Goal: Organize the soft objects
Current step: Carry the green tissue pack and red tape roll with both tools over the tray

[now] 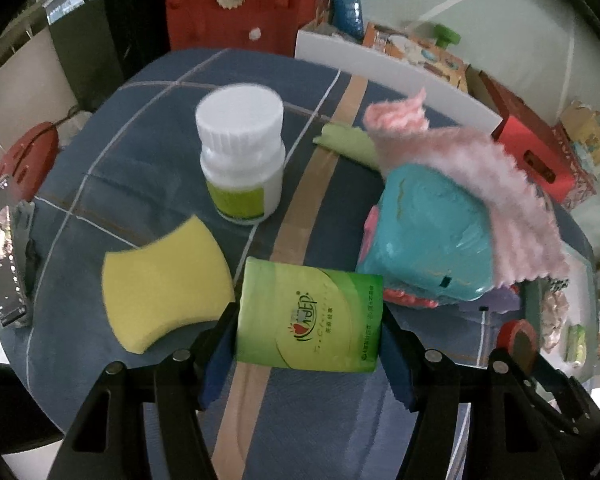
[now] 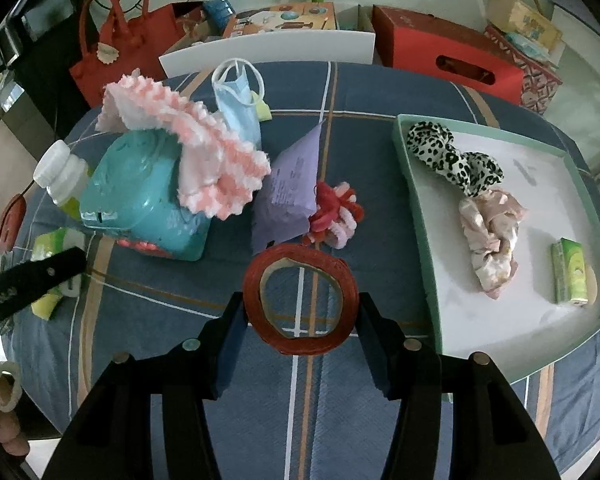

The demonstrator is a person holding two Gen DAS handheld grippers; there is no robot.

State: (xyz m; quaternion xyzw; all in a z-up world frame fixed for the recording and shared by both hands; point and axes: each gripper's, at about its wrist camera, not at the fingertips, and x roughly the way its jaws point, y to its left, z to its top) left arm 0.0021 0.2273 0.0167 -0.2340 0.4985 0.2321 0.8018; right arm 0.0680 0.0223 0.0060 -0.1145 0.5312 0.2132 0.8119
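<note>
Left gripper [image 1: 309, 336] clamps green tissue pack [image 1: 309, 316]; right gripper [image 2: 300, 312] pinches red tape roll [image 2: 300, 298]. Mid-sort; next, probably carry pack to tray [image 2: 428, 264].

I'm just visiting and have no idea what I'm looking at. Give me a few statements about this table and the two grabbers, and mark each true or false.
1. The left gripper is clamped on a green tissue pack. True.
2. The right gripper holds a yellow sponge. False: it grips a red tape roll; the yellow sponge lies loose on the cloth.
3. The tray already holds a leopard-print scrunchie. True.
4. The white bottle has no cap. False: its white cap is on.
5. A pink cloth drapes over the teal pack. True.
</note>
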